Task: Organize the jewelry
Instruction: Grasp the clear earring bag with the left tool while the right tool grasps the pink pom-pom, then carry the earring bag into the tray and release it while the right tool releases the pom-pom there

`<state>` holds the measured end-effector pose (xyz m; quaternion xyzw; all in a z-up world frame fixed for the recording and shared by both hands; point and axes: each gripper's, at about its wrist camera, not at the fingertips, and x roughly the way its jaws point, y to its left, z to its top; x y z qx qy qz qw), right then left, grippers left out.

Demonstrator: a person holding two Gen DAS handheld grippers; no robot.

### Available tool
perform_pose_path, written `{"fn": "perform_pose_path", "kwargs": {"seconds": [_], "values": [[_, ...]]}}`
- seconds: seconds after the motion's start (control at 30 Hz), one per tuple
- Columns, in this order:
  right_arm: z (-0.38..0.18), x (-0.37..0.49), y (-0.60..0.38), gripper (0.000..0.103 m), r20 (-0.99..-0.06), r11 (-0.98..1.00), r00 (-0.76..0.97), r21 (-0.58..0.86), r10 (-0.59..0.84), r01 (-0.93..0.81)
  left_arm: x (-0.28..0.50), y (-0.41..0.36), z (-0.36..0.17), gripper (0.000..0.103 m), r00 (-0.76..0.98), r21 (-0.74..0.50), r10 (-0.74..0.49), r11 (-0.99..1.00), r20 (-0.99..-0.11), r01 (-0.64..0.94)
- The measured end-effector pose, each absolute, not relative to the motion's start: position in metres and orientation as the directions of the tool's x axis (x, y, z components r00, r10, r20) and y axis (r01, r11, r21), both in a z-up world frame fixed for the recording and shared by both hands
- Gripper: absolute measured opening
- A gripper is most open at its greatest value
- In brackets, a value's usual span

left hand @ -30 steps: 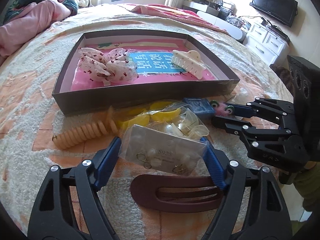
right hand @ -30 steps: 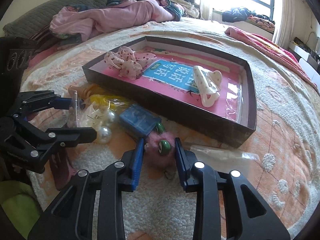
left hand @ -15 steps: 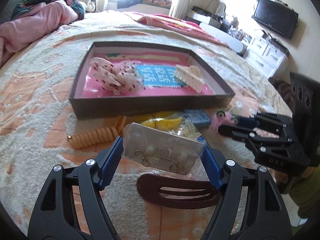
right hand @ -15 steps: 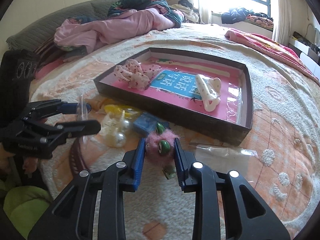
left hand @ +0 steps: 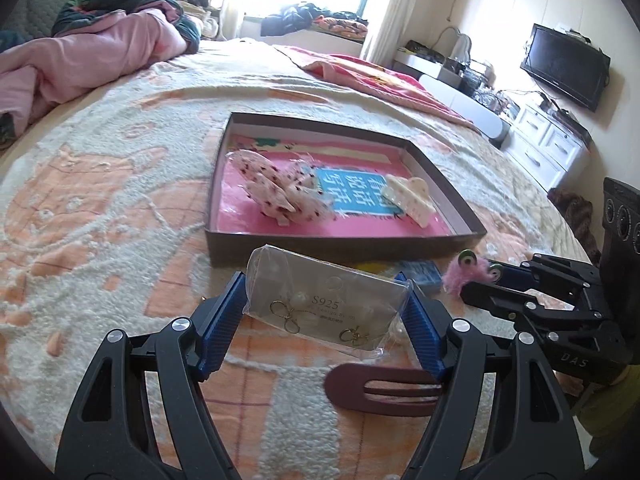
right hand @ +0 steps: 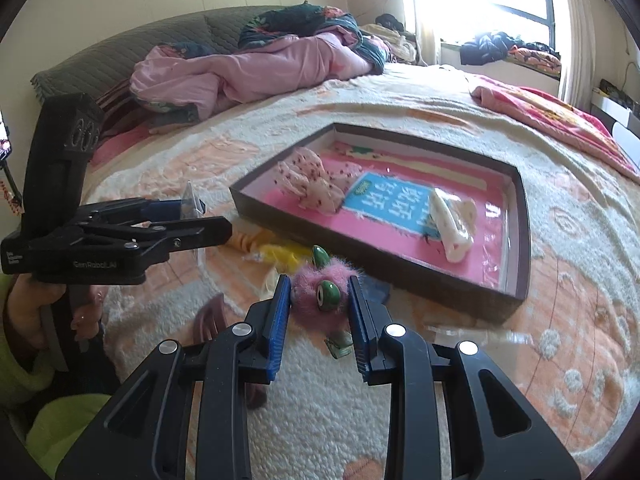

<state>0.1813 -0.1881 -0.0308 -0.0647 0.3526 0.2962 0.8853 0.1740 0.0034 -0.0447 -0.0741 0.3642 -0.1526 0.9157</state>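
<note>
Nearest in the left wrist view, the left gripper (left hand: 324, 312) is clamped across the short ends of a clear earring packet (left hand: 326, 306), the blue pads pressing on its two edges so that the packet's long axis runs straight across from pad to pad, held up off the blanket (left hand: 100, 208). Below it a dark maroon hair clip (left hand: 380, 392) lies flat on the blanket, untouched. In the right wrist view the right gripper (right hand: 320, 304) is squeezed tight on a fuzzy pink hair clip (right hand: 324, 292) with green eye-like beads, held clear of the bedding; a small green piece (right hand: 340, 346) lies on the blanket just beneath. Beyond both grippers a few loose items remain against the tray's near wall: a yellow piece (right hand: 280, 256) and a small blue box (left hand: 420, 272). Farther on sits the shallow brown tray (left hand: 340, 244), its pink floor already carrying a speckled fabric bow (left hand: 280, 192) and a cream claw clip (left hand: 412, 198). The relation that matters is that the tray lies directly ahead of and below both grippers, its long near wall running crosswise to their line of reach. Each load looks to be near that wall, so either hand, I judge, need only carry forward over the rim and let go; the open pink floor at the near corners seems the likeliest landing room
</note>
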Motion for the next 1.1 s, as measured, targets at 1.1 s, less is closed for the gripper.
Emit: {"fn": "perform_pose_path", "kwargs": {"seconds": [1.1], "values": [[-0.024,0.260,-0.236,0.027,-0.647,0.921,0.679,0.102,0.348,-0.375,0.255,-0.031,-0.031,0.066,0.698,-0.170,-0.296,0.954,-0.652,0.246]]}}
